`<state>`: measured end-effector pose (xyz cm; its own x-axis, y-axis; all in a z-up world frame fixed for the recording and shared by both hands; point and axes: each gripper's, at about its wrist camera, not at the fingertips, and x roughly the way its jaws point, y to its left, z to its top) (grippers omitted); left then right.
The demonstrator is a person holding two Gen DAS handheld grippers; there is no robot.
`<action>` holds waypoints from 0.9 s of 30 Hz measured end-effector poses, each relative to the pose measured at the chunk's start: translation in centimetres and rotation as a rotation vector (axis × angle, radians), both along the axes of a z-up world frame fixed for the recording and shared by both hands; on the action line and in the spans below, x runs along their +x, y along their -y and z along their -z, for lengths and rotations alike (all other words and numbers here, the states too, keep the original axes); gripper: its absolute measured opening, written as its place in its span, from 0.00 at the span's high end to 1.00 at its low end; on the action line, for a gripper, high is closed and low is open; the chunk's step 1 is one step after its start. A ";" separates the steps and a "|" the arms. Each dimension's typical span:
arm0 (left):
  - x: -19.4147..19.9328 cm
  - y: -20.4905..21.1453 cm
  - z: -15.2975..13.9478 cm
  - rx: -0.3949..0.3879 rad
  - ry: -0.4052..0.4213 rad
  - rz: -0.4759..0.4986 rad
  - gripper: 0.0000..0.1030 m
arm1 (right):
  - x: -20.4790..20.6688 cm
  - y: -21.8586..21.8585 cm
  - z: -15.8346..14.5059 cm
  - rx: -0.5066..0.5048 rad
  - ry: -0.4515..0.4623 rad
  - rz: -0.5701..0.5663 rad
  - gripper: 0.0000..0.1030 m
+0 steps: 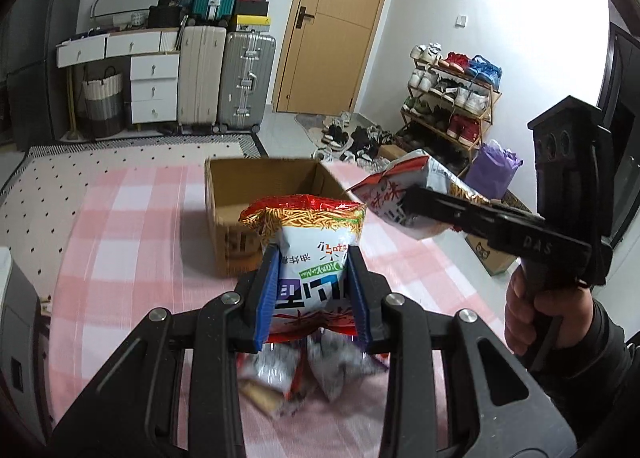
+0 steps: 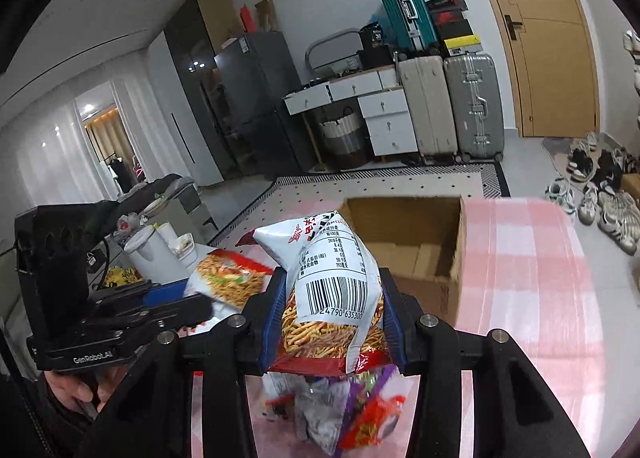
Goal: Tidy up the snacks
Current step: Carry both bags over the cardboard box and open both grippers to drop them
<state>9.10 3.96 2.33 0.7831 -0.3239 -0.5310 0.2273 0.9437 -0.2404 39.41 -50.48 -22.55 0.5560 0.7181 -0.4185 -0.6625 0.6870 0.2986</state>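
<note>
Pink-and-white checked cloth covers the table (image 1: 120, 217) on which we work, with suitcases, a drawer unit and a wooden door behind. We judge the step in hand to be the carry: both packets are off the cloth and bound for the open cardboard box (image 1: 224, 193). Starting at the fingers: our left gripper (image 1: 314, 290) is clenched on a noodle snack bag (image 1: 308, 242), its blue pads (image 1: 267, 290) pressing the bag's lower half from both sides, the red top standing above the fingertips. Our right gripper (image 2: 332, 318) grasps a second noodle snack bag (image 2: 332, 286), barcode side towards the camera, likewise pinched between blue pads (image 2: 276, 318) at a somewhat wider set. Below both pairs of fingers a blurred heap of loose snack packets (image 2: 332, 410) lies on the cloth. Ahead of the fingertips the box stands with its mouth up; what lies in it we cannot tell. In our judgement the next move calls for bringing each bag forward over the box opening, clear of the near wall, then releasing one at a time so the two grippers do not meet.
</note>
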 end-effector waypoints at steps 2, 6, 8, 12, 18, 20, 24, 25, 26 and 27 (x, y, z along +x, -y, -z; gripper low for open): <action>1.3 0.2 -1.4 0.009 0.016 -0.003 0.71 | 0.5 -0.4 -1.1 0.002 0.013 -0.004 0.58; 4.4 0.5 -3.5 0.025 0.022 -0.025 0.71 | 2.2 -1.1 -3.3 0.004 0.034 0.000 0.58; 5.9 0.4 -4.3 0.027 0.025 -0.032 0.71 | 3.3 -1.4 -4.2 -0.001 0.041 0.005 0.58; 9.5 0.5 -5.7 0.037 0.019 -0.041 0.71 | 5.9 -1.9 -5.2 -0.008 0.039 0.017 0.58; 14.8 1.0 -5.4 0.061 -0.008 -0.043 0.71 | 10.9 -2.8 -5.0 -0.025 0.011 0.036 0.58; 16.6 1.3 -4.6 0.063 -0.024 -0.041 0.71 | 12.5 -3.3 -4.5 -0.036 -0.009 0.044 0.58; 20.0 1.0 -2.3 0.053 -0.064 -0.048 0.71 | 15.5 -4.6 -2.5 -0.056 -0.047 0.051 0.58; 20.7 1.0 -1.8 0.046 -0.072 -0.055 0.71 | 16.0 -4.9 -1.8 -0.066 -0.054 0.054 0.58; 21.4 0.9 -1.2 0.040 -0.078 -0.056 0.71 | 16.5 -5.2 -1.2 -0.074 -0.061 0.055 0.58; 21.9 0.9 -0.7 0.035 -0.085 -0.057 0.71 | 17.1 -5.5 -0.5 -0.082 -0.069 0.056 0.58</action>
<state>31.03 3.01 2.98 0.7513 -0.2604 -0.6065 0.1536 0.9626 -0.2230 56.47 -45.01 -22.02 0.5623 0.6486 -0.5130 -0.6021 0.7464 0.2836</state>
